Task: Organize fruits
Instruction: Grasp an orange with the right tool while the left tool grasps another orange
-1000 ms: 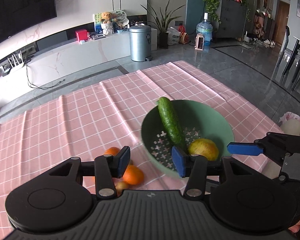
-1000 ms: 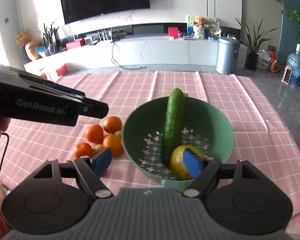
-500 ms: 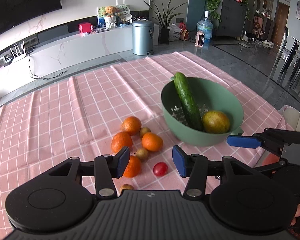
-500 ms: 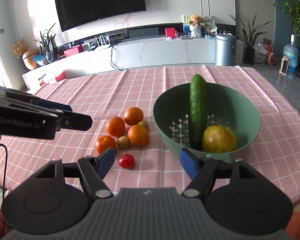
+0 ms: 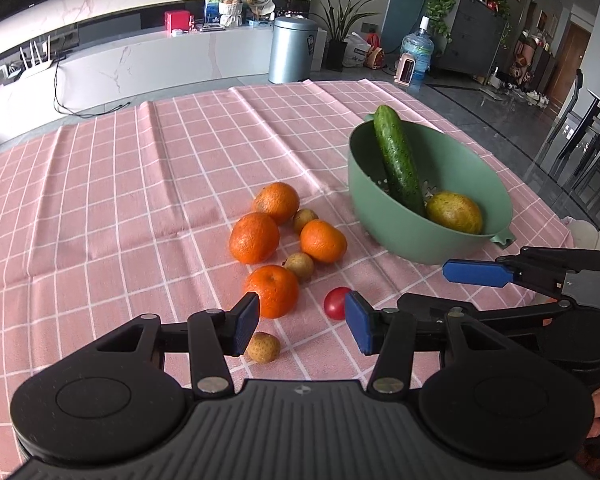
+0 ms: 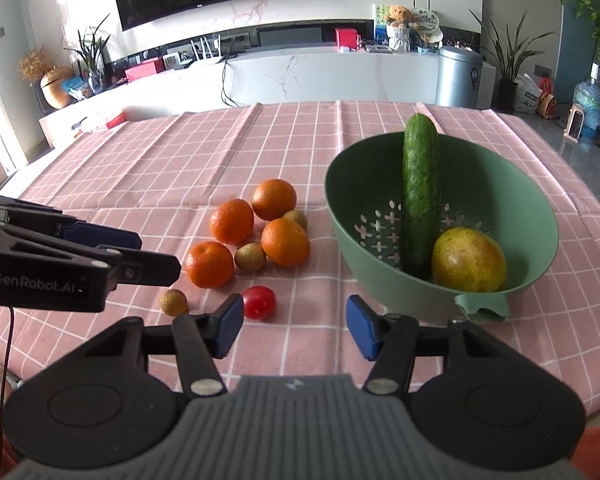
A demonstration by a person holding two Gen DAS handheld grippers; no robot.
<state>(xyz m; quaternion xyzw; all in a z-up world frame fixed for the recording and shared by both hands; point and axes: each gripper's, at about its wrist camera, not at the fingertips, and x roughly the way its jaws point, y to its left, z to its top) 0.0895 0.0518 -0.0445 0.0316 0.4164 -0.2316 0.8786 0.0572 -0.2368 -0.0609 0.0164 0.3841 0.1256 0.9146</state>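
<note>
On the pink checked cloth (image 6: 148,168), the left gripper (image 5: 302,326) hangs low over the near edge with its jaws apart and nothing between them. Just past its tips lie the loose fruits: a small brown fruit (image 5: 263,347) nearest, then four oranges, the nearest orange (image 5: 273,290) beside the left pad, with two more brown fruits tucked among them, and a cherry tomato (image 5: 337,302) a little right of the cluster. Right again sits the green bowl (image 6: 540,216), already holding a cucumber (image 6: 420,196) that leans on the far rim and a yellow-green fruit (image 6: 469,260) at its near side. The right gripper (image 6: 295,328) is also held low, jaws apart and empty, with the tomato just left of its centre line. The step in hand looks like picking the next loose piece for the bowl. To do it well, I would take an outlying piece first, the tomato or the near brown fruit, since the oranges touch and a pad pushed between them may roll the rest. Centre the fruit between the pads, come down until they straddle its widest part, and close gently, as the tomato should bruise easily. Drop it in the bowl's open left half, clear of the cucumber.
</note>
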